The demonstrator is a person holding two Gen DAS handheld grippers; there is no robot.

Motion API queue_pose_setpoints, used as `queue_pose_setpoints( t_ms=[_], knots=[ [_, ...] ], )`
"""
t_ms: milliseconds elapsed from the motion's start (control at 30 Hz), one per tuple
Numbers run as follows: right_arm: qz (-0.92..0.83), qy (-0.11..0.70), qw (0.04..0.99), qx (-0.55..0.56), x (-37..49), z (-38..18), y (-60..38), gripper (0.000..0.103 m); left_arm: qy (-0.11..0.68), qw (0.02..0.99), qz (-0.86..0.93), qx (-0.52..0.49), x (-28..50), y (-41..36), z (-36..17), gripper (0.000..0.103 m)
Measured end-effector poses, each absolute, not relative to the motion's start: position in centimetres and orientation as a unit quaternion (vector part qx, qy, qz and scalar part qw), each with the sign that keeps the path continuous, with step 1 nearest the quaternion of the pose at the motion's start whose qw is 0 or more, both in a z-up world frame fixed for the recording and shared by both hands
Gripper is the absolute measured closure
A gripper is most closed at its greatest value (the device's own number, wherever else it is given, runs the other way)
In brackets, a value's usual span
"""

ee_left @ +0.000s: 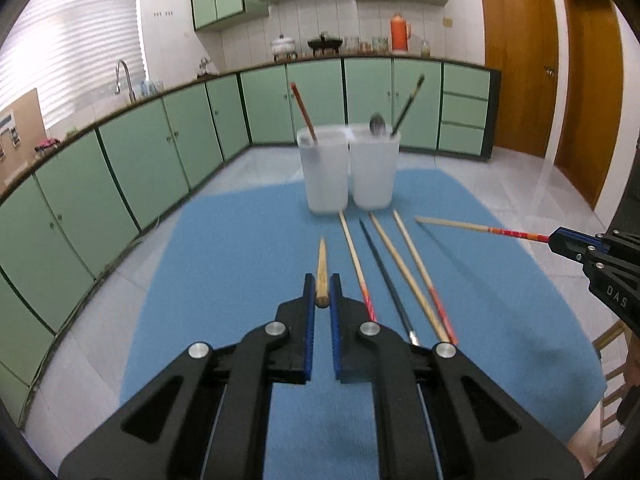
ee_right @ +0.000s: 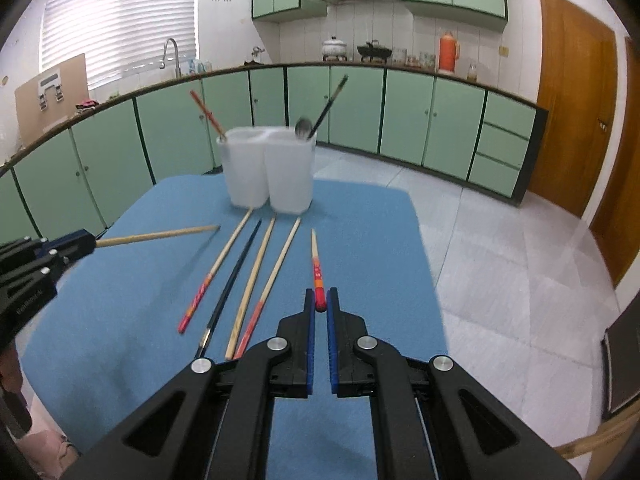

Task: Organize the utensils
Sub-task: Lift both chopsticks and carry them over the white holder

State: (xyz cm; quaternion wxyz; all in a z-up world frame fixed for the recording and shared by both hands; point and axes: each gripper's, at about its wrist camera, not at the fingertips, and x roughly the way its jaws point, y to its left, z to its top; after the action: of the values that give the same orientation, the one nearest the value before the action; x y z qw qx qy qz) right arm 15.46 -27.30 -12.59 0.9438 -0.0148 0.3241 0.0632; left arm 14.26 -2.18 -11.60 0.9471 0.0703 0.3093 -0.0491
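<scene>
My left gripper (ee_left: 322, 286) is shut on a plain wooden chopstick (ee_left: 321, 270), held above the blue mat (ee_left: 240, 248); it also shows in the right wrist view (ee_right: 86, 242) with the chopstick (ee_right: 160, 235) pointing right. My right gripper (ee_right: 320, 300) is shut on a red-ended chopstick (ee_right: 317, 268), also seen in the left wrist view (ee_left: 460, 227). Several chopsticks lie on the mat (ee_right: 248, 272). Two translucent white cups (ee_left: 323, 172) (ee_left: 374, 172) stand at the mat's far end; the left holds a red chopstick (ee_left: 303, 110), the right a spoon (ee_left: 377, 124) and a dark chopstick (ee_left: 408, 104).
The mat covers a small table with edges at left, right and far side, tiled floor (ee_right: 500, 260) beyond. Green kitchen cabinets (ee_left: 120, 168) line the walls. A wooden chair (ee_left: 612, 356) stands at the table's right.
</scene>
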Motion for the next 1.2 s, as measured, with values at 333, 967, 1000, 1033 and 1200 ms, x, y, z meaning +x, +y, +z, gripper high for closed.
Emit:
queue_pose_setpoints(
  t_ms=[333,967,1000,1033,1200],
  knots=[
    [0.094,0.297,0.95,-0.022,17.5,-7.0,-28.5,0.098,0.287,0.955,-0.068,0.04,16.2,-1.4,-6.3,0.097],
    [0.183,0.287,0.939,-0.055,21.1,0.2,-27.4,0.098,0.262,0.957,-0.122,0.028,18.2,-1.6,-0.1,0.097],
    [0.186,0.284,0.939,-0.053,21.1,0.6,-27.3,0.098,0.258,0.958,-0.124,0.029,18.3,-1.7,0.2,0.097],
    [0.189,0.282,0.939,-0.052,21.2,0.9,-27.3,0.098,0.253,0.959,-0.125,0.028,18.3,-1.7,0.6,0.097],
    [0.196,0.26,0.944,-0.048,21.9,3.1,-27.2,0.098,0.222,0.966,-0.132,0.021,18.8,-1.9,3.1,0.097]
  ],
)
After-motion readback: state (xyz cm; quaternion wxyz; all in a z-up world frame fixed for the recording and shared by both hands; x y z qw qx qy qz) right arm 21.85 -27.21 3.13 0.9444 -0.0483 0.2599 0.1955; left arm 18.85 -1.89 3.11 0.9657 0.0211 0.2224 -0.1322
